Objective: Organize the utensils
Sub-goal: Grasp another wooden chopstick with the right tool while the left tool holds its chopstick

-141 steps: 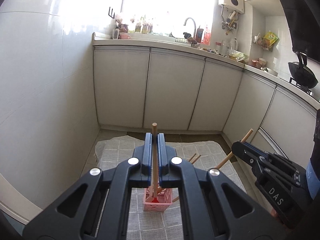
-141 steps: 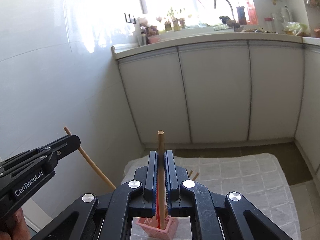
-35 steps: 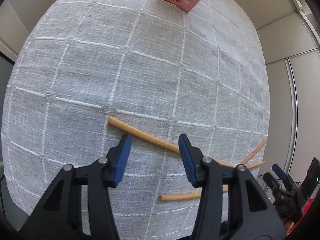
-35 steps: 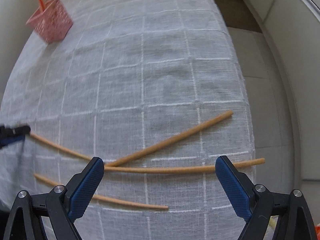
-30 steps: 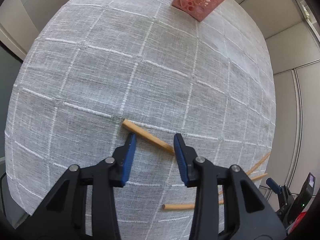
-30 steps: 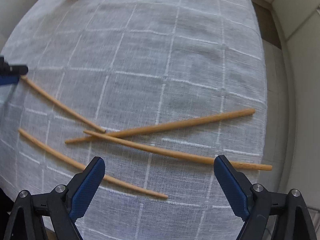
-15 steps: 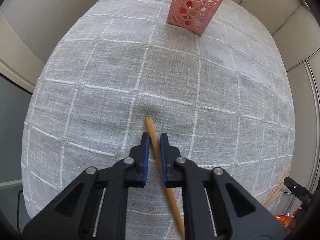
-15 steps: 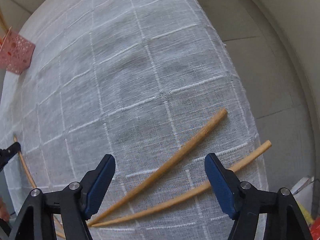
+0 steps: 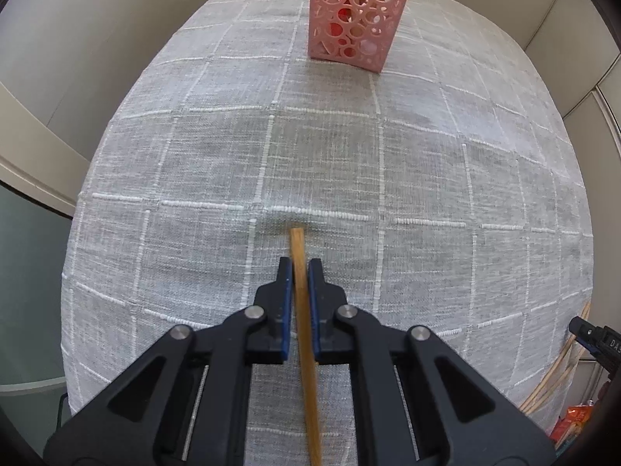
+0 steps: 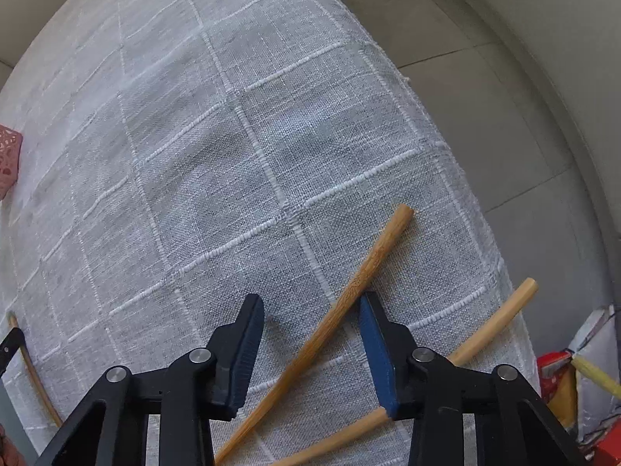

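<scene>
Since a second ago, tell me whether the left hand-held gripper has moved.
Yes. The left hand-held gripper swung along the chopstick and shut on it; the pink holder now sits straight ahead.

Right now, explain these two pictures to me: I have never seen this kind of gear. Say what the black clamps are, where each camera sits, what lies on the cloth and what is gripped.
A person holds a two-finger clamp in each hand, with a wide-angle camera on each looking down along its fingers.

The left-hand view shows the left gripper shut on a wooden chopstick lying on the grey checked cloth. Beyond stands a pink holder that already has sticks in it.

The right-hand view shows the right gripper, whose jaws have just been closing around another chopstick. A gap shows on one side, so it is not gripped yet. A paler chopstick lies beside it.
</scene>
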Available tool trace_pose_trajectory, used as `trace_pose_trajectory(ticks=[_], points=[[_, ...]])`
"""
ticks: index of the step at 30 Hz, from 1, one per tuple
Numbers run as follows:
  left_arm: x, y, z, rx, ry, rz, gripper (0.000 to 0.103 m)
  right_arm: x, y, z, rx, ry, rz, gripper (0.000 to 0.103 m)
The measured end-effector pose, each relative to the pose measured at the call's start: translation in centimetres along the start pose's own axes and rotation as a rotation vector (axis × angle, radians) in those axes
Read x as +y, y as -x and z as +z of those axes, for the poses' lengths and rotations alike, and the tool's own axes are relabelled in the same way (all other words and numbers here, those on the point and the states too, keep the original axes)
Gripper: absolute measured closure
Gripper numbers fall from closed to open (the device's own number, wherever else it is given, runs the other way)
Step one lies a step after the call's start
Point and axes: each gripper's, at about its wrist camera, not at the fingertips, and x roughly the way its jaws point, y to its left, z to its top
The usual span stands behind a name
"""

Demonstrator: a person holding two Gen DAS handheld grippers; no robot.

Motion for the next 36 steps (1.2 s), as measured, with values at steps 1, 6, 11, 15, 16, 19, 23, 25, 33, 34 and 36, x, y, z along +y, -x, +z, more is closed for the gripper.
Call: trace_pose_trajectory(ticks=[1,6,11,15,16,19,23,25,33,34,36], points=[[-0.3,-0.1,0.2,-0.003,-0.012,0.006,0.094,0.3,0.0,0.0,-0.007,-0.002,-0.012,0.067],[-1.5,-0.2,0.8,-0.033,-0.046,0.027,0.095,2.4,-0.7,0.6,-0.033,-0.042,-0.051,0.071],[-2.6,-0.6,1.8,-0.048,-0.061,0.039,0.095,3.5,-0.8,1.4,-0.071,-0.060,-0.111,0.081],[-2.9,-0.6,2.6,-0.061,-0.060,0.030,0.095,4.1,-0.9,2.0,-0.100,-0.072,-0.134,0.089],[-2.6,-0.5,2.9,-0.061,-0.060,0.026,0.095,4.4,-0.7,2.3,-0.105,-0.075,-0.140,0.089],[-2.5,-0.8,3.5,-0.062,-0.063,0.021,0.095,5.1,-0.4,2.9,-0.121,-0.077,-0.152,0.091],[-2.6,-1.0,4.5,-0.067,-0.059,0.010,0.095,5.6,-0.4,3.8,-0.138,-0.087,-0.146,0.094],[-2.3,-0.9,5.0,-0.069,-0.060,0.009,0.095,5.6,-0.4,4.1,-0.150,-0.091,-0.142,0.095],[-1.8,-1.5,6.4,-0.095,-0.066,-0.004,0.095,6.5,-0.4,5.3,-0.180,-0.078,-0.105,0.095],[-1.7,-1.3,6.7,-0.104,-0.064,-0.007,0.095,6.7,-0.3,5.4,-0.185,-0.076,-0.099,0.095],[-1.4,-0.8,7.3,-0.125,-0.063,-0.016,0.095,7.1,-0.1,5.5,-0.194,-0.073,-0.087,0.095]])
